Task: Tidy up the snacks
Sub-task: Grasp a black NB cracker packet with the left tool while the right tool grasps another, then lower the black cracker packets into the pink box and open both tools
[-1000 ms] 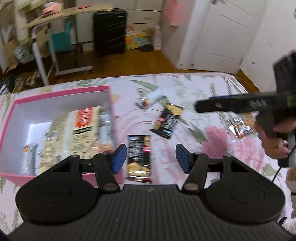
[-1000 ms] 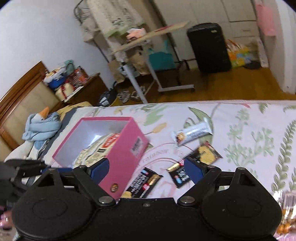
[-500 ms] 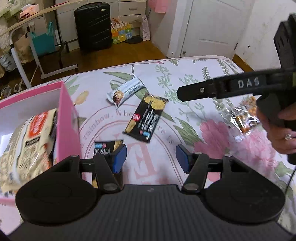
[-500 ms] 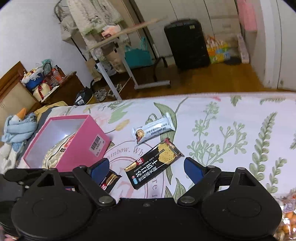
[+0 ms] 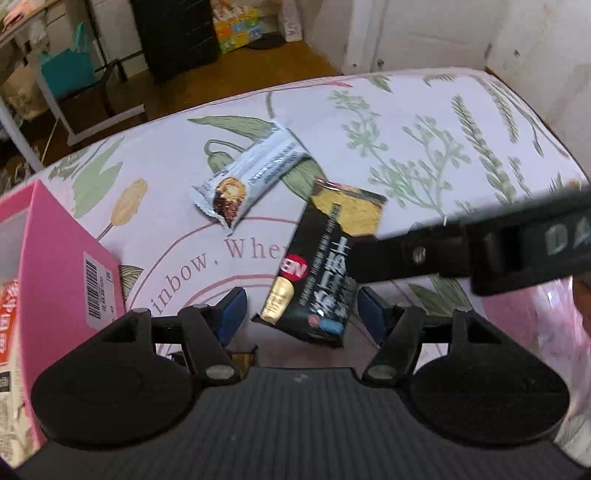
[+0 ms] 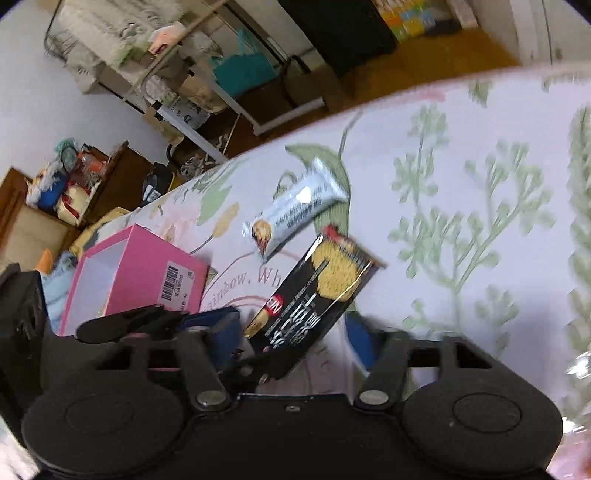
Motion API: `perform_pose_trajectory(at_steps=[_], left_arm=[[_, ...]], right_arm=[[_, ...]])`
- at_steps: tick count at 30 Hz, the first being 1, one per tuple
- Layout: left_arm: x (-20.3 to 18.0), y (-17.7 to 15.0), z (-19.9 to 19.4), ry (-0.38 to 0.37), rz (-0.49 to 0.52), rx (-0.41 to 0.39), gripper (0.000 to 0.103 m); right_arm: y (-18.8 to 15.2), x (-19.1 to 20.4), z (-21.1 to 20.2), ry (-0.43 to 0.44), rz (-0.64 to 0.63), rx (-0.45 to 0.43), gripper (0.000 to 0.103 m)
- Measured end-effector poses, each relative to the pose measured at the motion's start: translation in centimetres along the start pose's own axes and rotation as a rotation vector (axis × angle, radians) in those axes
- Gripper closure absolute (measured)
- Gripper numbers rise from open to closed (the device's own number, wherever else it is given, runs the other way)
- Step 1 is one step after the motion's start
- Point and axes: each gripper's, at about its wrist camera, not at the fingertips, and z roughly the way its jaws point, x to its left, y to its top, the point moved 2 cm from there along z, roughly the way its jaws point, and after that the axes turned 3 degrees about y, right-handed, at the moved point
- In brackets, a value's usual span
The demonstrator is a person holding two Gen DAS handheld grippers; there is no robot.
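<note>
Closing in from half a second ago, both grippers, left (image 5: 297, 310) and right (image 6: 291, 338), now straddle the black packet (image 5: 321, 266) at lower centre, fingers wide; pink box (image 5: 62, 266) waits at left.

Bed (image 5: 424, 122) with a white cover, green leaves and pink flowers on it. Past the bed, brown wood floor (image 5: 303, 59). On the floor, a black suitcase (image 5: 173, 33), a teal bag (image 5: 66, 70), a colorful box (image 5: 236, 29). White door (image 5: 424, 33) at the back.
</note>
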Motion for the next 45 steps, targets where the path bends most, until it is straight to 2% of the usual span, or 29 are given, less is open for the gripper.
perform_pose_trajectory(at_steps=[3,6,8,9,11,12,14,19,24,27,33,39,45], left_arm=[[0.6,-0.1,1.3,-0.046,-0.038,0.031,0.032],[0.2,-0.3,1.9,-0.022,0.007,0.026,0.030],[-0.4,-0.6,1.6,-0.013,0.043,0.037,0.040],[-0.6,-0.8,1.2,-0.012,0.045,0.039,0.042],[-0.8,-1.1,0.6,-0.029,0.016,0.057,0.050],[-0.8,-1.3,0.3,-0.044,-0.005,0.065,0.053],[-1.0,-1.6,-0.2,-0.044,-0.034,0.082,0.054],[-2.1,-2.9,-1.5,-0.042,-0.035,0.095,0.054],[-2.9,-3.9,-4.0,-0.050,-0.049,0.088,0.054],[-3.0,-4.7,-5.9,-0.104,-0.075,0.081,0.054],[-4.0,-7.3,-9.4,-0.129,-0.059,0.056,0.054],[-3.7,-9.3,-13.7,-0.103,-0.031,0.018,0.054],[-0.5,-9.7,-18.7,-0.061,-0.064,-0.045,0.054]], right_arm=[[-0.2,-0.1,1.3,-0.011,0.024,0.025,0.044],[-0.6,0.1,2.2,-0.002,0.035,0.031,0.044],[-0.9,0.2,2.6,0.006,0.048,0.019,0.044],[-1.0,0.4,2.5,0.002,0.048,0.006,0.044],[-1.4,0.6,2.4,0.000,0.037,-0.007,0.048],[-1.8,0.8,2.2,0.000,0.033,-0.013,0.053],[-2.6,1.1,2.0,-0.017,0.016,-0.021,0.056],[-4.3,1.4,0.6,-0.030,0.004,-0.027,0.061],[-5.8,2.1,-1.7,-0.006,0.003,-0.040,0.061],[-7.2,2.7,-3.5,-0.006,0.008,-0.052,0.061],[-10.0,4.5,-5.8,0.008,-0.031,-0.041,0.061],[-11.2,8.9,-7.0,-0.009,-0.136,0.007,0.061],[-10.8,14.1,-7.6,0.041,-0.259,0.004,0.061]])
